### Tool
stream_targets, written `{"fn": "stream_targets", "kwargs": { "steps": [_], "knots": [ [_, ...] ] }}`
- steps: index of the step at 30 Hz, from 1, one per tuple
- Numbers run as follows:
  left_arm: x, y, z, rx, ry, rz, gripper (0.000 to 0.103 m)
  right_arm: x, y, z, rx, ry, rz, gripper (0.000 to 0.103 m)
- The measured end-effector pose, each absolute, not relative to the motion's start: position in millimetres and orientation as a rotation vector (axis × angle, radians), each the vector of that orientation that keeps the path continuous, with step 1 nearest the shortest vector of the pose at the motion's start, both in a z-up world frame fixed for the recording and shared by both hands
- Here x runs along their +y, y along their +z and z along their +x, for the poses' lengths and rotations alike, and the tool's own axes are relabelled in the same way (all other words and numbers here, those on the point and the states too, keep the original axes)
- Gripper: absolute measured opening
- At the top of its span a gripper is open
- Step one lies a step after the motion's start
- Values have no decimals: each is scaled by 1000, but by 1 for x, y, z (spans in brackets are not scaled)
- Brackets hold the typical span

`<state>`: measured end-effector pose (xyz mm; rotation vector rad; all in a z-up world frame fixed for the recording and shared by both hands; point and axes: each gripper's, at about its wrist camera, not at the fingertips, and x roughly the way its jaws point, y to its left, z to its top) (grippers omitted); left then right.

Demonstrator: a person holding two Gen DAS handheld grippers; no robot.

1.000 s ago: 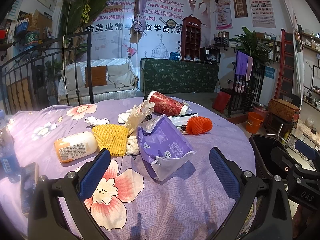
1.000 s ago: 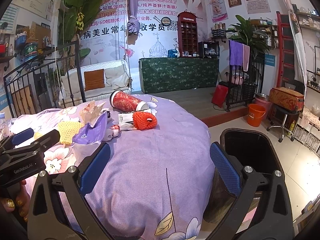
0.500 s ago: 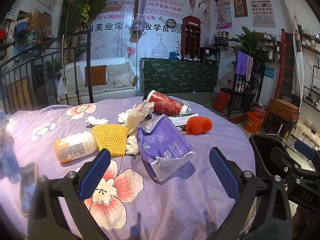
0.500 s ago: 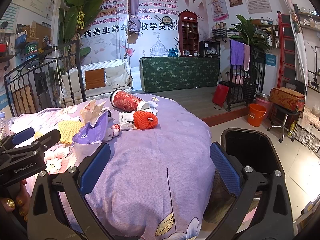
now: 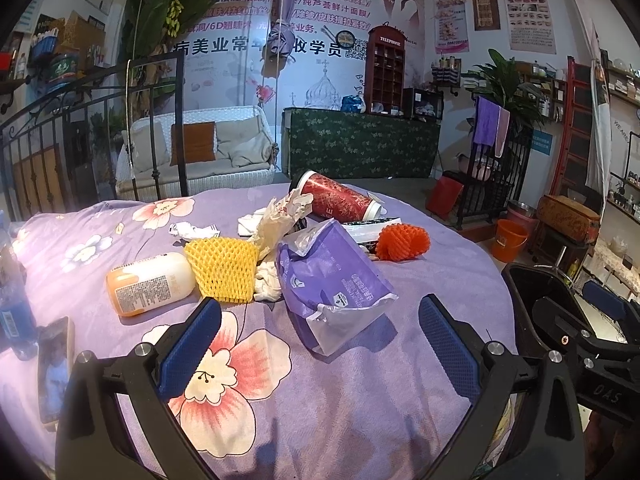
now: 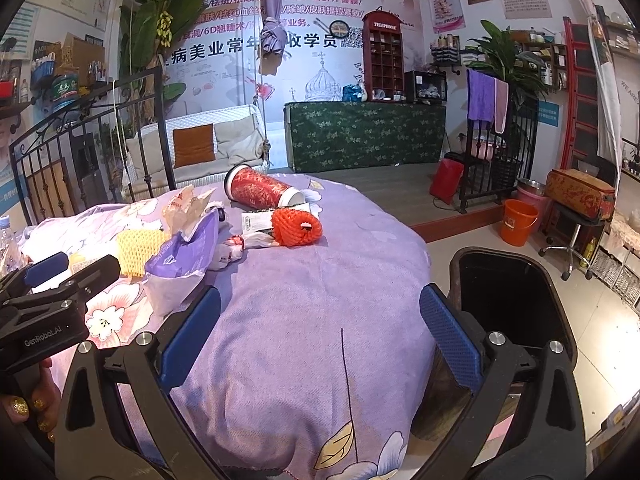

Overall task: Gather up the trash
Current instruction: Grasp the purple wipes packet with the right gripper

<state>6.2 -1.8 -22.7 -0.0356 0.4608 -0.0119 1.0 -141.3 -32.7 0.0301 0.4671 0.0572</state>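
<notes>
From the left wrist, the left gripper [image 5: 319,344] hangs over the purple flowered cloth [image 5: 360,392] of the bench, its jaws spread wide with nothing between them. The trash lies in a heap just ahead: a purple bag [image 5: 332,280] nearest, a yellow net [image 5: 224,268] beside it touching a white bottle [image 5: 150,283] lying on its side, crumpled paper [image 5: 192,230] and a torn wrapper [image 5: 280,212] behind, a red cup [image 5: 340,200] tipped over at the far side, and an orange net [image 5: 402,242] to the right. A blue bottle [image 5: 14,308] and a phone [image 5: 54,368] sit at the left edge. A black bin [image 5: 528,292] stands off the right edge of the bench, with the right gripper [image 5: 592,340] over it. From the right wrist, the right gripper [image 6: 320,340] is also wide open and empty, above the bench's near edge, the bin [image 6: 516,300] just right of it on the floor. The red cup [image 6: 262,192], orange net [image 6: 296,226], purple bag [image 6: 184,254] and yellow net [image 6: 138,250] lie further back on the left. The left gripper [image 6: 52,280] shows at the left, with a hand [image 6: 28,408] below it.
</notes>
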Motion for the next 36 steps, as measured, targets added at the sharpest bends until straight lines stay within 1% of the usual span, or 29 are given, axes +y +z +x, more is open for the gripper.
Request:
{"fn": "stream_targets", "kwargs": {
  "steps": [7, 11, 17, 19, 23, 24, 26, 27, 28, 29, 30, 31, 32, 33, 34, 35, 36],
  "knots": [
    [12, -27, 13, 530, 17, -60, 97, -131, -40, 35, 576, 158, 38, 98],
    [26, -29, 16, 563, 44, -69, 97, -119, -41, 70, 676, 280, 72, 98],
    [50, -27, 20, 585, 107, -80, 97, -93, -41, 121, 768, 401, 120, 98],
    [56, -29, 24, 599, 116, -78, 97, -77, -43, 139, 805, 447, 111, 95],
    [67, -34, 31, 639, 108, -81, 97, -44, -55, 171, 894, 499, 59, 76],
    [69, -35, 33, 645, 106, -80, 97, -41, -57, 175, 913, 508, 64, 72],
    [71, -38, 36, 656, 100, -75, 97, -35, -63, 183, 947, 527, 80, 68],
    [72, -39, 37, 661, 96, -76, 97, -31, -68, 190, 971, 527, 83, 63],
    [74, -39, 38, 666, 91, -79, 97, -27, -72, 196, 990, 530, 84, 59],
    [75, -40, 40, 671, 86, -82, 97, -26, -75, 200, 1008, 536, 87, 51],
    [76, -41, 41, 675, 83, -86, 97, -24, -80, 203, 1027, 545, 93, 45],
    [77, -42, 43, 680, 81, -88, 97, -23, -84, 205, 1040, 548, 97, 41],
    [77, -43, 45, 683, 79, -89, 97, -22, -87, 207, 1050, 557, 106, 32],
    [77, -43, 46, 686, 77, -91, 97, -22, -89, 207, 1058, 570, 120, 25],
    [78, -43, 48, 690, 75, -94, 97, -21, -90, 207, 1058, 578, 129, 22],
    [79, -43, 49, 691, 71, -98, 97, -22, -90, 207, 1056, 587, 138, 13],
    [79, -43, 50, 692, 69, -100, 97, -22, -90, 206, 1057, 593, 136, 8]
  ]
}}
